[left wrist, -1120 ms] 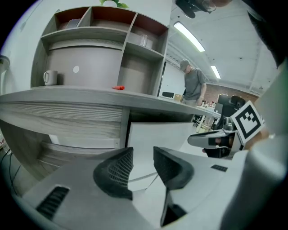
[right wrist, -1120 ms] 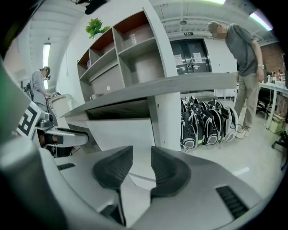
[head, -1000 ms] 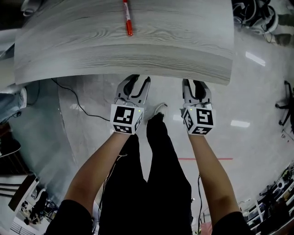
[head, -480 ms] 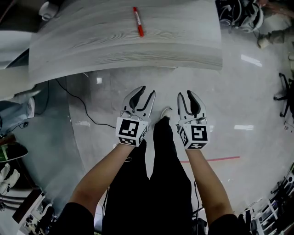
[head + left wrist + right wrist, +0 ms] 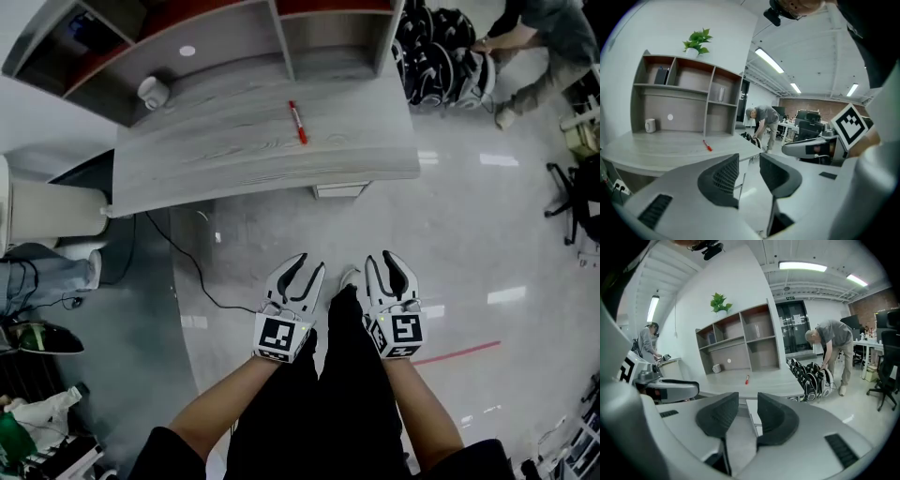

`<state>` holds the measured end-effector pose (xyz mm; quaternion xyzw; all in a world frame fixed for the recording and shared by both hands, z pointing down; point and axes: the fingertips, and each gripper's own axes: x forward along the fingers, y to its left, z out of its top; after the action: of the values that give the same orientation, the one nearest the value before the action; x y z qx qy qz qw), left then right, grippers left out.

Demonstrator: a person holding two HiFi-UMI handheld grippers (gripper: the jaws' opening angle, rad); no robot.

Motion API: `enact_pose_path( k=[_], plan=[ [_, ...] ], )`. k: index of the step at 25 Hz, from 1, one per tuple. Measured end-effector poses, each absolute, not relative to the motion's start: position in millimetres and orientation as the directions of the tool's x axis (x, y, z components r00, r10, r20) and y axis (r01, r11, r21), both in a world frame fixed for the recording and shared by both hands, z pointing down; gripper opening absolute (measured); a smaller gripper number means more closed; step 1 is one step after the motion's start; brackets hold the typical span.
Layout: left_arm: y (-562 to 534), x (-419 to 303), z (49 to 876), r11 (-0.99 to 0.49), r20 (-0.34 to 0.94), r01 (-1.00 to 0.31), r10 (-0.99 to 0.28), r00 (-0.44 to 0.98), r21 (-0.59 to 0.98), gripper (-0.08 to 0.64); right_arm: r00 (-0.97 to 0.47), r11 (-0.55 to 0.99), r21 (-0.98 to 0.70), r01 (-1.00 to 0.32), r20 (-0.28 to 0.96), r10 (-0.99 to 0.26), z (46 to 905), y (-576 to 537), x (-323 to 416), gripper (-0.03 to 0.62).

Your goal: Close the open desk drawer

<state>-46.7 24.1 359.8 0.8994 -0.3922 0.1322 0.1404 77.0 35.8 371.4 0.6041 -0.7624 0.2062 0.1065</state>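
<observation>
Drawer (image 5: pixel 340 190) apparently juts slightly beneath desk (image 5: pixel 234 141).

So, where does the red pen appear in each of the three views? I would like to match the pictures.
Head view: the red pen lies on the desk, upper middle of the picture.
Left gripper view: the pen is left of centre, on the desk top.
Right gripper view: the pen is near the centre, slightly below the middle.
Shared landmark: the white mug stands on the desk, left of the pen in every view.
</observation>
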Motion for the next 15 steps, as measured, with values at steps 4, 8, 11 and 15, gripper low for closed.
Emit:
enact_pose_path(
  k=[4,8,11,15],
  plan=[
    [39.8,-46.2,314.4,-0.664,0.308,-0.726,-0.663,0.682,0.181,0.147,-0.243,0.181,-0.194,-0.964,0.371,-0.896,321.4,43.0,67.5,0.137],
    [43.7,-49.6,266.1,-0.655,0.238,-0.724,-0.684,0.69,0.216,0.138,-0.26,0.222,-0.15,-0.963,0.329,-0.908,273.2,47.4,56.5,0.137],
    [40.1,-53.9,240.1,-0.635,0.221,-0.738,-0.705,0.674,0.226,0.13,-0.281,0.249,-0.147,-0.957,0.277,-0.919,236.2,44.9,53.4,0.135],
    [25.1,-54.6,212.0,-0.613,0.198,-0.761,-0.735,0.648,0.213,0.101,-0.313,0.282,-0.167,-0.945,0.199,-0.929,194.8,35.5,56.1,0.126]
  ],
)
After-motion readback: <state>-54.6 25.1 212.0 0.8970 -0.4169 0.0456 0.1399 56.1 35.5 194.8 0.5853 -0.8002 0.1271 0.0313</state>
